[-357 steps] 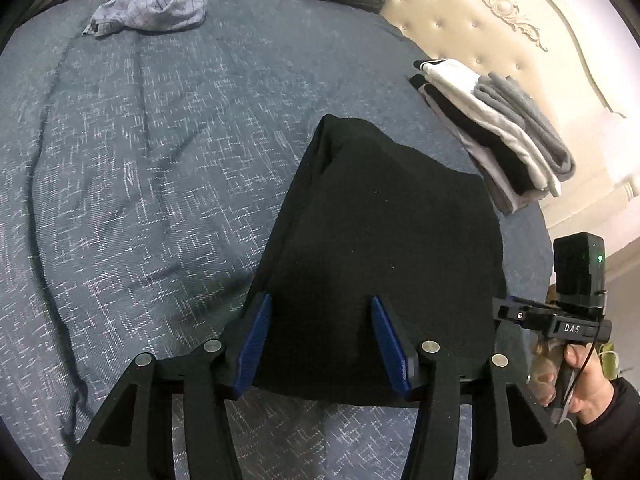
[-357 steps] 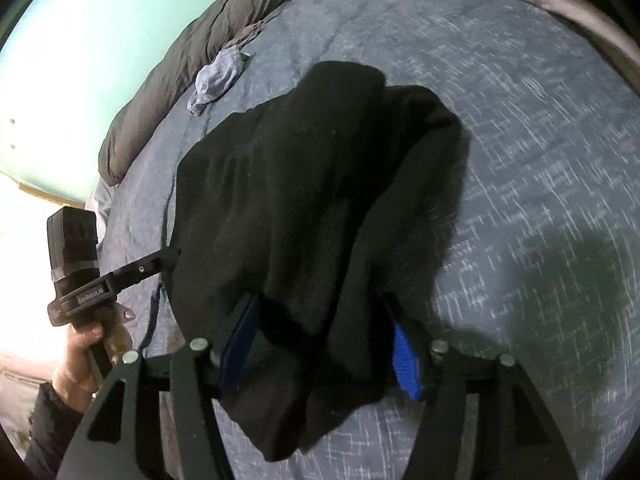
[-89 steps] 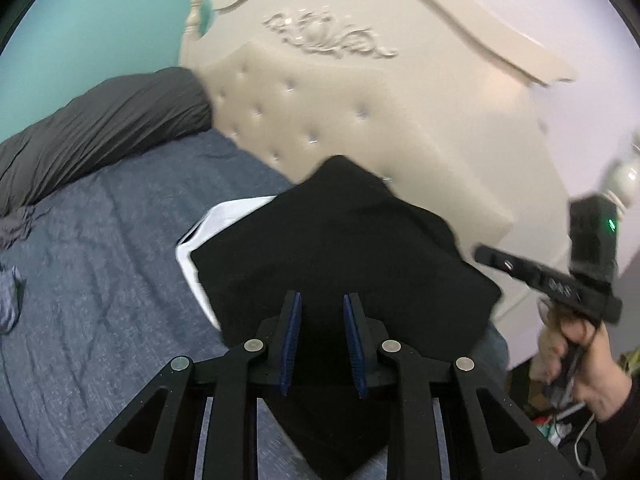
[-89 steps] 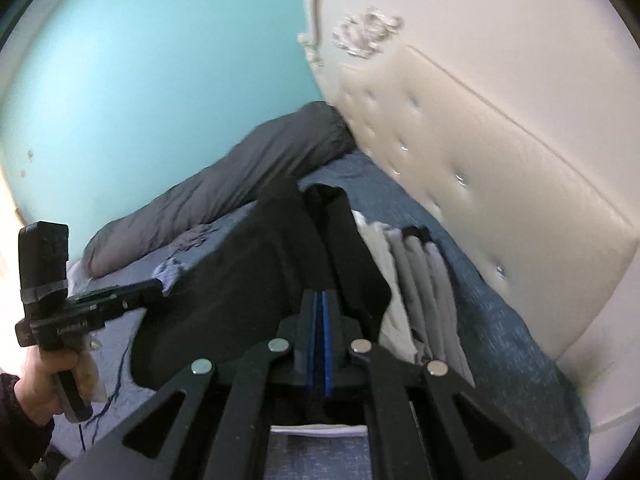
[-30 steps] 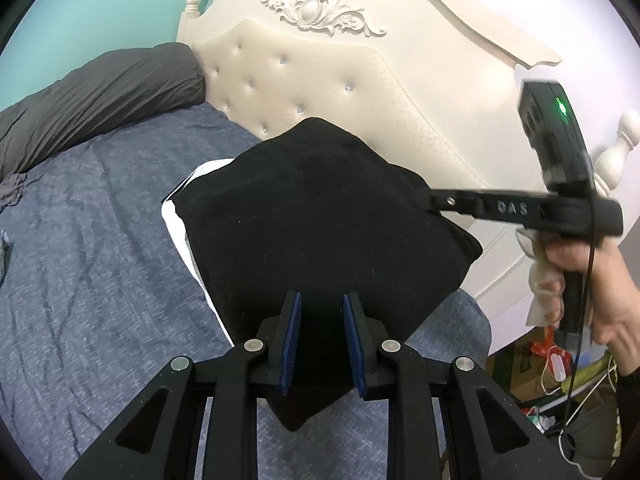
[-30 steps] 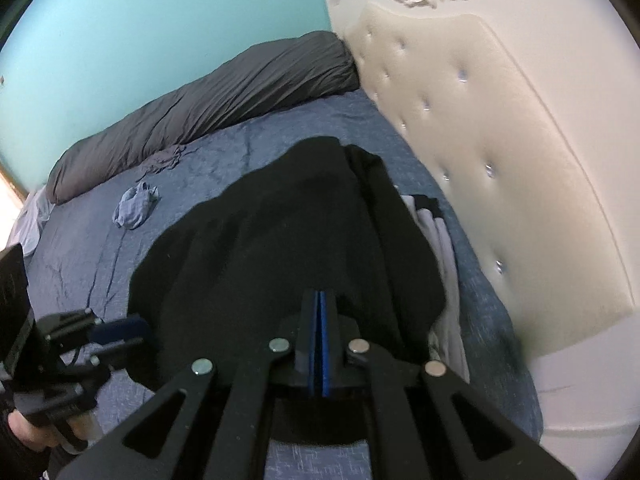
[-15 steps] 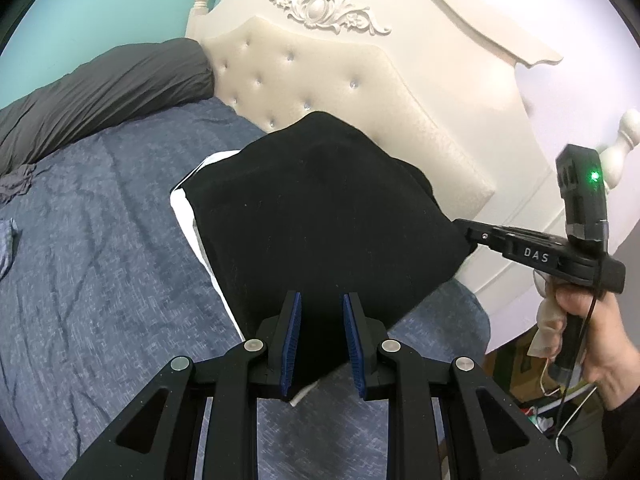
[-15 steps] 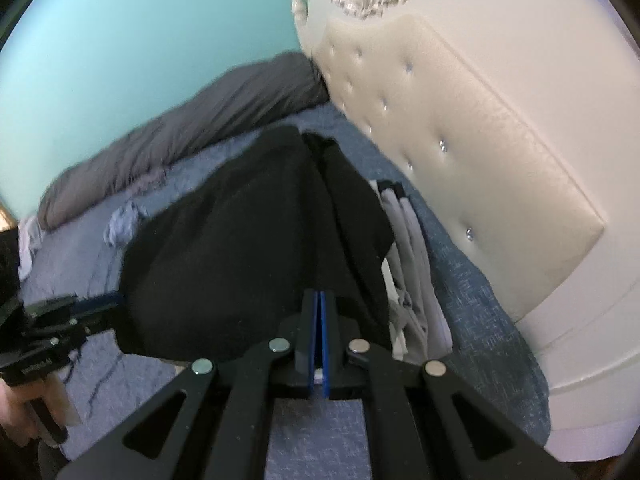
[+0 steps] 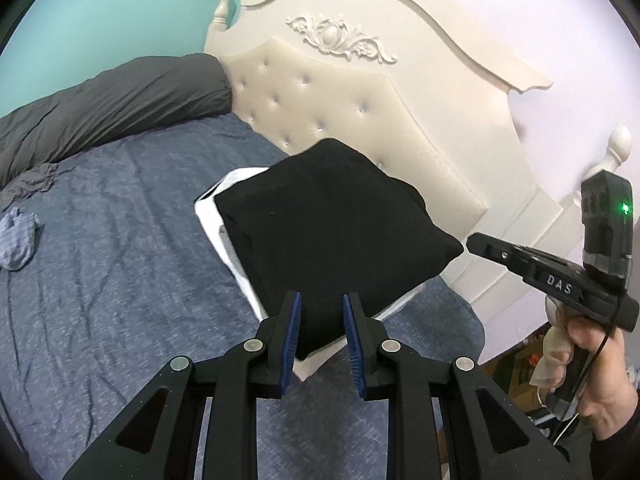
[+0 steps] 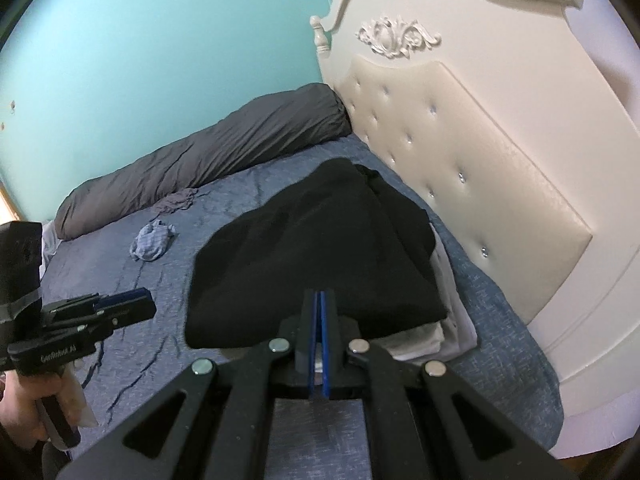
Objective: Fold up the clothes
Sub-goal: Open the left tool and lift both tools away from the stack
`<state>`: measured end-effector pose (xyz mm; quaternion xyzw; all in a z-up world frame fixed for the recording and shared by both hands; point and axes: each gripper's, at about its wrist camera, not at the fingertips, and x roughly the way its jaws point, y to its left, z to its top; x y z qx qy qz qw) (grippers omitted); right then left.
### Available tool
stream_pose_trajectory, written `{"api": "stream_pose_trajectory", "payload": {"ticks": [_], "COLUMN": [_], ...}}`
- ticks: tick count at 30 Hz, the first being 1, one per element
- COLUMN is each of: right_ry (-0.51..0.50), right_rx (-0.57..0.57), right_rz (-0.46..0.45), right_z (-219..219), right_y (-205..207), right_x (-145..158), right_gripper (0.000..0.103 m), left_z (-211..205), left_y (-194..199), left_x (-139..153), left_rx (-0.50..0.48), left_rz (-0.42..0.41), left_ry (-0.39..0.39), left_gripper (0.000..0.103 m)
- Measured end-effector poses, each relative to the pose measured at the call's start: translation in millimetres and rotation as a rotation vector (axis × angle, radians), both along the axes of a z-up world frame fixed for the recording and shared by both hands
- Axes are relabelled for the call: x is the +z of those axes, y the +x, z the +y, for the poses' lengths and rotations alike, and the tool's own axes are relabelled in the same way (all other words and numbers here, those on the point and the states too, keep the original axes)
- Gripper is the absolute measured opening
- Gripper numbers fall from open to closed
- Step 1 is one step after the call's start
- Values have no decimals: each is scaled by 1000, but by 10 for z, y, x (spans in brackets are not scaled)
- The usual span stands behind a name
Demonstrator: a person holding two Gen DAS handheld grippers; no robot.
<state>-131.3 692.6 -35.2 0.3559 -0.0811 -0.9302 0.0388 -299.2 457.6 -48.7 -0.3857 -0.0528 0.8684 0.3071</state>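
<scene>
Folded black garment [image 9: 332, 224] resting on top of the stack of folded clothes [image 10: 448, 320], white and grey layers peeking out beneath it, at the corner of the bed [image 9: 120, 264] just beside the cream tufted headboard [image 9: 320, 92]. Left hand-held gripper [image 9: 319, 332] hovering just short of the garment's near corner, blue pads [image 9: 290, 340] parted a little, that corner seen in the gap but not pinched: released. Right hand-held gripper [image 10: 319, 344] clenched, blue pads pressed flat together with nothing between, poised just before the garment's near edge and clear of it. From the left wrist view, the right one held in a hand [image 9: 600, 364] beyond the garment's far corner, tip close to the cloth but apart. Small crumpled blue-grey cloth [image 10: 154, 240] lying on the navy bedspread well away from the headboard side, toward the rolled dark grey duvet [image 10: 208, 160] along the teal wall [image 10: 140, 40].
</scene>
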Motion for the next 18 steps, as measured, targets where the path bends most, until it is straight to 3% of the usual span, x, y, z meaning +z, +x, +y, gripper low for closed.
{"api": "stream_pose_trajectory", "payload": {"ticks": [18], "right_ry": [-28], "right_rx": [18], "right_rz": [42], "right_z": [-500], "right_y": [424], "right_x": [287], "right_gripper": [1], "left_z": [-538], "left_y": [439], "left_x": [383], "left_rx": [35], "left_rz": [37], "left_ry": [2], "left_gripper": [24]}}
